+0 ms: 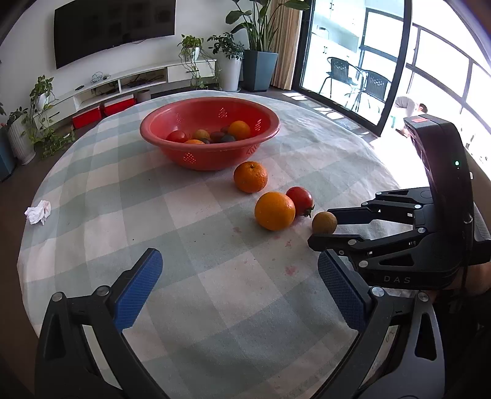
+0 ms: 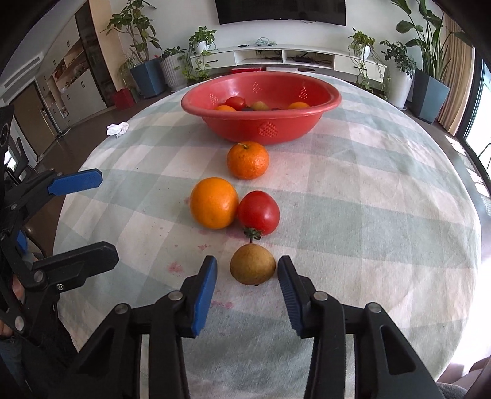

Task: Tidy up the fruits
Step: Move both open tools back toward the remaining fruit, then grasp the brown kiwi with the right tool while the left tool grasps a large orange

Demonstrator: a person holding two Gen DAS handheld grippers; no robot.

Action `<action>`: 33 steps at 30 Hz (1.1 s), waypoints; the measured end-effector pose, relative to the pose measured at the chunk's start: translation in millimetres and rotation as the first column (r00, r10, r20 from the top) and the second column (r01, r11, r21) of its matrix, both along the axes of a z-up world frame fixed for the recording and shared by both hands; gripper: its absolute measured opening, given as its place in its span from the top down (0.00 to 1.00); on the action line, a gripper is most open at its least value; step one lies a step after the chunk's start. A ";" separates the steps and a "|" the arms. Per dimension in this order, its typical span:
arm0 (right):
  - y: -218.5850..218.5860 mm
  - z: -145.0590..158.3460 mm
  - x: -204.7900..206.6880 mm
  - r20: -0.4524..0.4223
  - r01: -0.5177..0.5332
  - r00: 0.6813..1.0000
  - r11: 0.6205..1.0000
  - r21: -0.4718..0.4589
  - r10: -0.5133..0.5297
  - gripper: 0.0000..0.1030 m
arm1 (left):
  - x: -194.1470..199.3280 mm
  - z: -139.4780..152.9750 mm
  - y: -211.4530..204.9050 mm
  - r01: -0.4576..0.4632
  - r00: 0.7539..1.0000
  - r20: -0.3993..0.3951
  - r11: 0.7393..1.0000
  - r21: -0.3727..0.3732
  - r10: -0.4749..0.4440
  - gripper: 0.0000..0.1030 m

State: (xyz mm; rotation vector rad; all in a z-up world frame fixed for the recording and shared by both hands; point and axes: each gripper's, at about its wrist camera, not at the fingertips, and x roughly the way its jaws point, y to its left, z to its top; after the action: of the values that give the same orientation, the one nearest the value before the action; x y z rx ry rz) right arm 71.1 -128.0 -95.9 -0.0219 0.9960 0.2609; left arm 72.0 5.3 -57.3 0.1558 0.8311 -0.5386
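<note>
We see a round surface under a pale green-and-white check cloth, faint pink stains near the front, a crumpled white tissue at its left edge. Living room behind: wall TV, low white media unit, potted plants, glass balcony doors with chairs outside. Red perforated bowl sits at the far middle, already holding oranges, a tomato and darker fruit. On the cloth in front of it: a mandarin near the bowl, then a larger smooth orange touching a red tomato with green stalk, then a small brown-yellow round fruit, dull skinned, nearest us. Right tongs straddle that brown fruit, partly open; left pad a bit off it, right pad just beside it, we can't tell if touching. Left tongs wide open, nothing between them, over bare cloth
</note>
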 end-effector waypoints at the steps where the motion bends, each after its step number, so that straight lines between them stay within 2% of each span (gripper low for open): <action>1: -0.1 -0.3 -0.2 0.004 -0.002 1.000 1.000 -0.005 0.002 0.60 | 0.3 -0.1 -1.6 0.005 1.000 0.000 1.000 0.002 -0.005 0.00; 5: -3.2 -0.5 0.2 0.015 -0.005 1.000 1.000 -0.004 0.005 0.69 | 3.3 -2.6 -10.7 0.030 1.000 -0.007 0.999 0.023 -0.030 0.00; 10: -11.6 3.3 -3.1 0.020 0.002 1.000 1.000 0.028 -0.002 0.69 | 12.3 -3.8 -24.6 0.062 0.998 -0.012 0.996 0.061 -0.062 0.00; 16: -33.7 14.0 -7.6 0.045 0.077 0.996 0.994 0.072 -0.080 0.69 | 31.4 -9.9 -47.1 0.101 0.995 -0.033 0.990 0.095 -0.098 0.00; 26: -49.0 11.9 -5.7 0.040 0.115 0.992 0.988 0.105 -0.120 0.69 | 58.1 -23.3 -75.4 0.254 0.967 -0.068 0.951 0.177 -0.246 0.01; 28: -50.1 11.0 -5.4 0.037 0.117 0.992 0.987 0.109 -0.122 0.69 | 62.6 -25.7 -78.0 0.281 0.959 -0.079 0.944 0.172 -0.271 0.07; 30: -50.9 10.6 -5.1 0.035 0.119 0.992 0.987 0.112 -0.123 0.69 | 65.8 -28.6 -81.1 0.300 0.953 -0.094 0.939 0.165 -0.288 0.25; 32: -51.3 10.6 -5.6 0.036 0.119 0.992 0.986 0.114 -0.124 0.69 | 69.4 -31.0 -83.0 0.305 0.951 -0.103 0.940 0.150 -0.292 0.35; 33: -51.4 10.6 -5.4 0.035 0.119 0.992 0.986 0.114 -0.124 0.69 | 70.7 -32.5 -84.0 0.308 0.950 -0.109 0.940 0.144 -0.294 0.36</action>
State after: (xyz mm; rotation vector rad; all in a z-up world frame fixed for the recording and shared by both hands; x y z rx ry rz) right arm 65.7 -179.4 -85.3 0.1344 0.9355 0.2031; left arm 142.8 -78.8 -89.8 0.4152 0.9412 -0.7711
